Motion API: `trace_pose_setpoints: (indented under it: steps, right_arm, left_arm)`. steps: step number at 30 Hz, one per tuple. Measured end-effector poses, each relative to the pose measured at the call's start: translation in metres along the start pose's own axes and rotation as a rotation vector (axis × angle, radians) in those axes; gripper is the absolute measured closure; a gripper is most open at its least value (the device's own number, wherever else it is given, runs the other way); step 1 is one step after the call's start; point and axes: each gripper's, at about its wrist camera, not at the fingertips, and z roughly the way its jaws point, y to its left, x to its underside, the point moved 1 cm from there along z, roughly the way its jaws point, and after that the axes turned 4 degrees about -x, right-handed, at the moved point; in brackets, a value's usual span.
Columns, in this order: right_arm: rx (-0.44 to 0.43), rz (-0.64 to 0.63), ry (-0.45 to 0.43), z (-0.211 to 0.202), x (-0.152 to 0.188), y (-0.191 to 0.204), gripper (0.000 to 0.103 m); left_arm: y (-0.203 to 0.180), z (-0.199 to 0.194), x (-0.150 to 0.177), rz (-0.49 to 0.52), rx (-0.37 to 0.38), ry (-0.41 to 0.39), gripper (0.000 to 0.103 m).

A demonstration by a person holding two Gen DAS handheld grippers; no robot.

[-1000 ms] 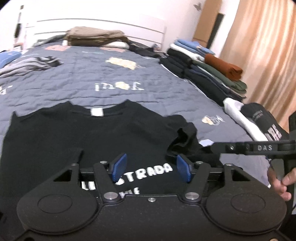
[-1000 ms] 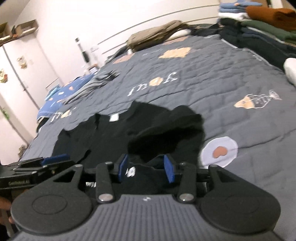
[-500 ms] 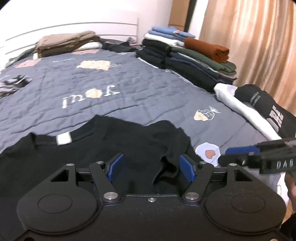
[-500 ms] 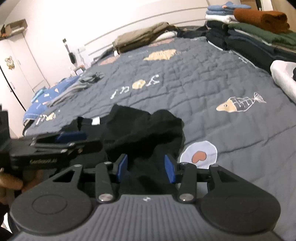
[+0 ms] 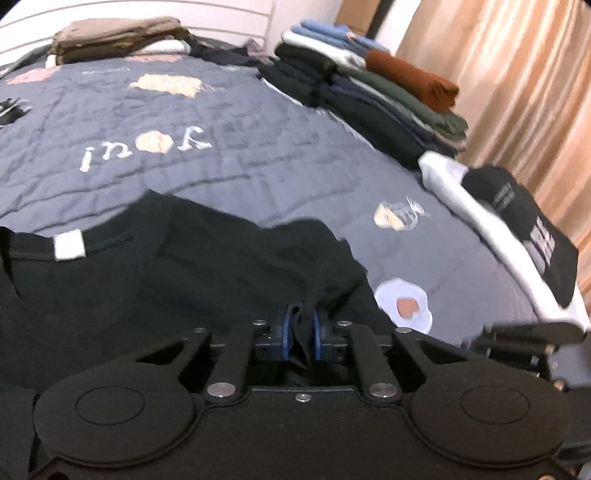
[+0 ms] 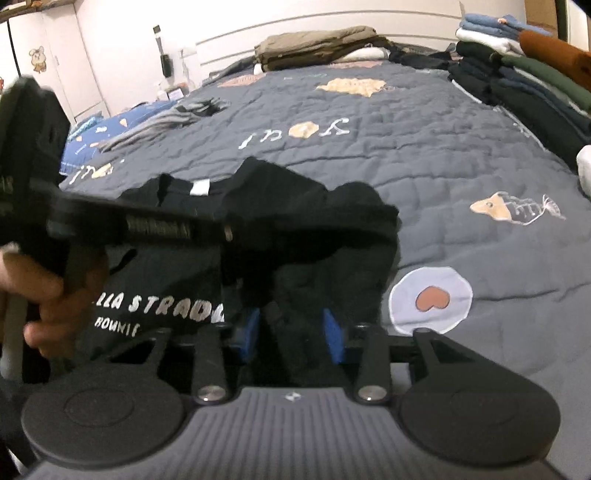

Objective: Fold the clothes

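On the grey quilted bed [image 5: 258,147], the left tongs [image 5: 300,334] are pinching a bunched fold of the limp black T-shirt [image 5: 110,288] at its right sleeve (soft, light cloth, probably best held at edges), while the right tongs [image 6: 291,334] are gaping over it.

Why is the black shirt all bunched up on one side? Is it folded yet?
Not folded yet. The black T-shirt lies mostly spread; the left hand-held gripper pinches its bunched sleeve side.

Spreading wide under soft indoor light: a bed [image 5: 258,147] in grey quilt, white headboard [image 6: 332,26] behind, peach curtains [image 5: 517,74] hanging alongside.
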Motion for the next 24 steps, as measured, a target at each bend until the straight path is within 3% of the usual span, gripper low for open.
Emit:
trace_pose_setpoints:
  steps: [1,2,7,10,13,15,17,18,22,24]
  right_arm:
    - [0.000,-0.007,0.006,0.002,0.001,0.001,0.094]
    - [-0.001,-0.013,0.012,0.003,0.002,0.002,0.096]
    - [-0.095,-0.030,-0.035,-0.009,-0.001,0.010,0.098]
    - [-0.127,-0.112,-0.027,-0.012,-0.001,0.022,0.098]
    - [-0.091,-0.152,0.095,0.008,0.012,0.028,0.096]
    - [-0.079,-0.162,0.118,0.012,0.015,0.028,0.095]
    - [-0.094,-0.128,0.127,0.004,0.008,0.023,0.094]
    - [-0.102,-0.110,0.131,-0.001,0.004,0.021,0.093]
    - [-0.158,0.013,0.025,-0.033,-0.011,-0.002,0.081]
    - [-0.114,0.070,-0.006,-0.037,-0.013,-0.018,0.073]
  left_arm:
    - [0.003,-0.002,-0.002,-0.013,-0.002,-0.015,0.094]
    - [0.008,-0.005,-0.006,-0.030,-0.005,-0.031,0.094]
    - [0.031,-0.013,-0.024,-0.097,-0.027,-0.066,0.095]
    - [0.041,0.000,-0.023,-0.112,-0.078,0.038,0.094]
    - [0.047,0.017,-0.014,-0.082,-0.150,0.179,0.091]
    - [0.048,0.009,-0.012,-0.048,-0.150,0.149,0.085]
    - [0.050,-0.004,-0.018,-0.056,-0.140,0.116,0.067]
    - [0.051,-0.010,-0.022,-0.058,-0.134,0.099,0.064]
    - [0.038,-0.029,-0.045,-0.029,-0.086,0.027,0.061]
    - [0.024,-0.029,-0.056,0.006,-0.061,0.008,0.060]
